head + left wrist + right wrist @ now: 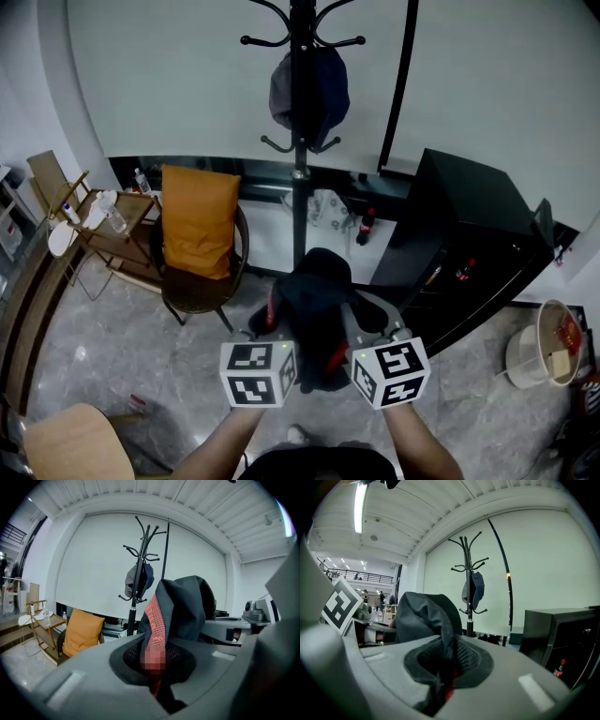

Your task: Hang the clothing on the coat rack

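Head view: the left gripper (270, 326) and the right gripper (372, 326) are held side by side at the lower centre, each with its marker cube facing the camera. The dark garment (314, 305) is bunched between and over the two grippers, above the floor (141, 347) and clear of it.

Left gripper view: the jaws are closed on the garment. A fold of dark fabric with a red knitted band runs down into the narrow gap between the jaws, and the rest of the fabric rises above them in a rounded hump, slightly to the right of the jaw line.

Right gripper view: the jaws are likewise clamped on the garment. Dark fabric with a thin red edge is pinched in the gap. The bulk stands above and to the left of the jaws.

The coat rack (300, 141) stands upright ahead of both grippers, well apart from the garment. A dark blue-grey item (309, 89) hangs from one of its upper hooks. The lower hooks beneath it are bare.

To the left of the rack base is a chair (202, 291) carrying an orange cushion (197, 220). To the right of the rack is a black cabinet (459, 225).
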`<state>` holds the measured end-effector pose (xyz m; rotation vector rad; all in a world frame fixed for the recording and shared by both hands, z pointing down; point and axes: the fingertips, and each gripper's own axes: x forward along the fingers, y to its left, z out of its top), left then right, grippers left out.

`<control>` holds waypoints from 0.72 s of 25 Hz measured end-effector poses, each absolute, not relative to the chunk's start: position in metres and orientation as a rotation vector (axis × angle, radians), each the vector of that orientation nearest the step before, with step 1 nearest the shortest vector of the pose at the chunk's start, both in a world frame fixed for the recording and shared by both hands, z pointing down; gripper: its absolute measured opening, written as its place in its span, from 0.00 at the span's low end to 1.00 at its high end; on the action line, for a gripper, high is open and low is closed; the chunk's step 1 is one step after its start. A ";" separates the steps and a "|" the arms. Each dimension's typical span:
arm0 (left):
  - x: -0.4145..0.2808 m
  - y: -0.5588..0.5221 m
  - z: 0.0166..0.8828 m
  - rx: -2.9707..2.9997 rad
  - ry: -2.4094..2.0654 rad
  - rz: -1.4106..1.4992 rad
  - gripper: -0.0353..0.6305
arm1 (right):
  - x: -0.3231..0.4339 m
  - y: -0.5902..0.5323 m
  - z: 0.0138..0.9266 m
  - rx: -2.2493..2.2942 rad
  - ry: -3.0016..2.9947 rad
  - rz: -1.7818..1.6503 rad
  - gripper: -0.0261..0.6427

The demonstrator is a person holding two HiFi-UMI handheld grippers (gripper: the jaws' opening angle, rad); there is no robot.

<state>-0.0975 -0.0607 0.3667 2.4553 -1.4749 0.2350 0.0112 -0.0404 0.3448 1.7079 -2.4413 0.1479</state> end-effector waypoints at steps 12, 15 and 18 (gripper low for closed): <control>-0.108 -0.095 0.370 2.452 -1.488 0.239 0.07 | 0.003 -0.076 0.346 1.706 -2.454 0.133 0.09; -0.106 -0.103 0.373 2.441 -1.511 0.244 0.07 | 0.007 -0.086 0.349 1.690 -2.471 0.130 0.09; -0.101 -0.115 0.375 2.426 -1.540 0.247 0.07 | 0.012 -0.100 0.351 1.665 -2.495 0.122 0.09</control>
